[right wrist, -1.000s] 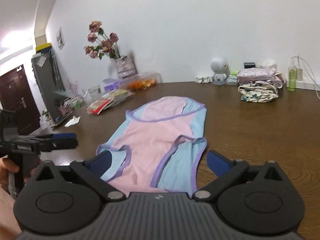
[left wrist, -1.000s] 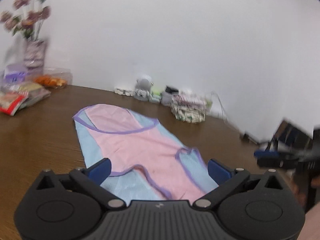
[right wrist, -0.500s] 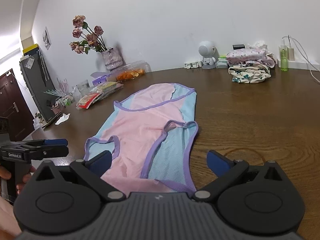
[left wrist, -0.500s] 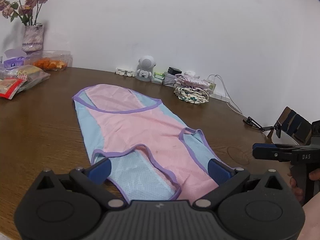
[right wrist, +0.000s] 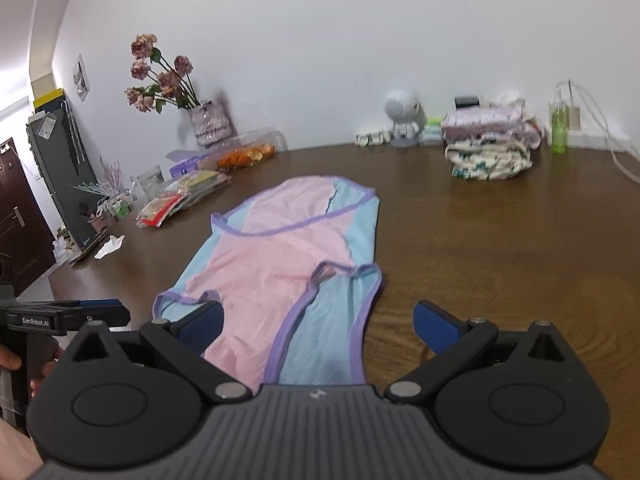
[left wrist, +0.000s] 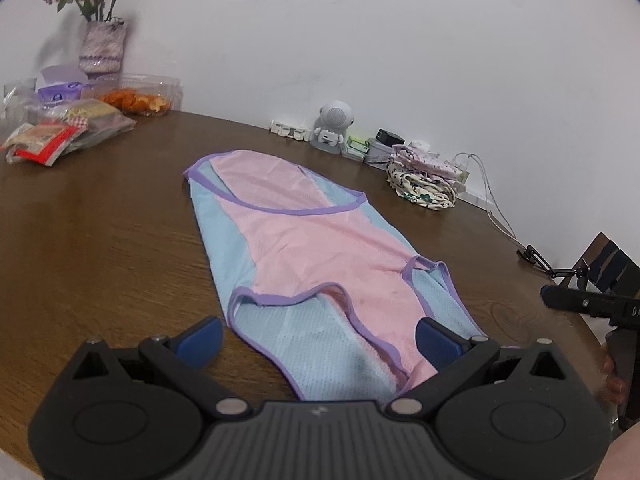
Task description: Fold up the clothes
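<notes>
the garment (left wrist: 320,264), a pink and blue sleeveless piece with purple trim, lies flat and unfolded on the table (left wrist: 100,248), its armhole end nearest the grippers and its far hem toward 12 o'clock. the left gripper (left wrist: 318,342) hangs just above the near edge with its jaws spread wide, the left pad (left wrist: 200,340) over bare wood at 9 o'clock of the left armhole, the other over the pink panel; it holds nothing. the right gripper (right wrist: 318,326) is likewise spread and empty, one pad over the pink panel and the other over the table at 3 o'clock of the cloth. the step in hand looks like the first grab for a fold. to do it well, each gripper should probably drop onto a near corner, catch both layers at the purple trim rather than the thin mesh, and close only once the lower finger has slid under the cloth. lifting both corners together and level should keep the fabric from skewing; carrying them toward 12 o'clock to meet the far hem would halve it. the folded pile (right wrist: 490,148) sits at 1 o'clock, well apart, so there is room. the mesh looks light and may slip or bunch if pinched shallowly.
</notes>
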Tool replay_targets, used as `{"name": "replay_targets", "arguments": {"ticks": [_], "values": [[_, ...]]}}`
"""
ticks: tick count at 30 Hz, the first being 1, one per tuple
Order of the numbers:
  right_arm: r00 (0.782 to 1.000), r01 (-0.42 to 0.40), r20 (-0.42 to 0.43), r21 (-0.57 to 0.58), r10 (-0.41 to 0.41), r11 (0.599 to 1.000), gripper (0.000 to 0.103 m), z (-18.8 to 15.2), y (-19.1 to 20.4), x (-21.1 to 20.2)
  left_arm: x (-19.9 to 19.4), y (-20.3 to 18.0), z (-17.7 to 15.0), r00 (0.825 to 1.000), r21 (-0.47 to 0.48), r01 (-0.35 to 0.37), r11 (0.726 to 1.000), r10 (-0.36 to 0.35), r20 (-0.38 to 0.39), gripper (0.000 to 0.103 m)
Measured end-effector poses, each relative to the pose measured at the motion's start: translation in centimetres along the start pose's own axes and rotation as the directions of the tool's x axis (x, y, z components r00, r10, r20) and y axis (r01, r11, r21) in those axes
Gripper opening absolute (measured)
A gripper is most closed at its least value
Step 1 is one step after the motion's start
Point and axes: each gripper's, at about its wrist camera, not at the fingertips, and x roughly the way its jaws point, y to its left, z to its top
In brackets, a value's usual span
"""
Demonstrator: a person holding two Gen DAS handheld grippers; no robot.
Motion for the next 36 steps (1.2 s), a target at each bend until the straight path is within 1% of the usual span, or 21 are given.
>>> {"name": "replay_targets", "arguments": {"ticks": [4, 8, 15, 24, 28, 30, 32, 34, 35, 36], "values": [[1.0, -0.011, -0.023, 0.019, 0.012, 1.0, 0.103, -0.8, 0.3, 0.7, 0.4, 0.1, -0.4, 1.0, -0.016, 0.014, 1.0, -0.014, -0.014, 0.103], [0.999, -0.006, -0.038, 0.01, 0.006, 1.0, 0.103, -1.3, 0.6, 0.9, 0.6, 0.0, -0.7, 1.0, -0.018, 0.019, 1.0, -0.02, -0.02, 0.103], [0.999, 0.008, -0.044, 0.016, -0.008, 1.0, 0.103, -1.7, 0.5, 0.8, 0.5, 0.0, -1.0, 1.0, -0.025, 0.015, 1.0, -0.015, -0.021, 0.103], [0.999, 0.01, -0.052, 0.018, -0.01, 1.0, 0.103, -2.2, 0.3, 0.8, 0.2, -0.6, -1.2, 1.0, -0.01, 0.015, 1.0, -0.015, -0.024, 0.103], [0.999, 0.001, -0.05, 0.002, -0.001, 1.0, 0.103, -2.1, 0.6, 0.7, 0.0, -0.2, -0.9, 1.0, -0.023, 0.012, 1.0, -0.013, -0.018, 0.103], [0.998, -0.021, -0.056, -0.056, 0.018, 0.998, 0.103, -1.5, 1.7, 0.8, -0.2, 0.4, -0.3, 1.0, -0.035, 0.009, 0.999, -0.009, -0.009, 0.103], [0.997, -0.046, -0.065, -0.122, 0.038, 0.992, 0.103, -0.9, 3.1, 0.9, -0.2, 1.7, 1.0, 1.0, -0.053, -0.011, 0.999, 0.011, 0.007, 0.103], [0.991, -0.101, -0.104, -0.204, 0.081, 0.974, 0.103, -0.4, 5.3, 1.5, 0.0, 3.1, 2.5, 0.999, -0.065, -0.03, 0.997, 0.031, 0.018, 0.098], [0.985, -0.137, -0.133, -0.241, 0.107, 0.961, 0.102, -0.3, 6.6, 1.9, 0.3, 3.8, 3.3, 0.999, -0.072, -0.034, 0.997, 0.036, 0.017, 0.092], [0.977, -0.176, -0.166, -0.274, 0.134, 0.945, 0.101, -0.3, 8.0, 2.5, 0.7, 4.6, 4.1, 0.999, -0.081, -0.039, 0.996, 0.04, 0.013, 0.09]]}}
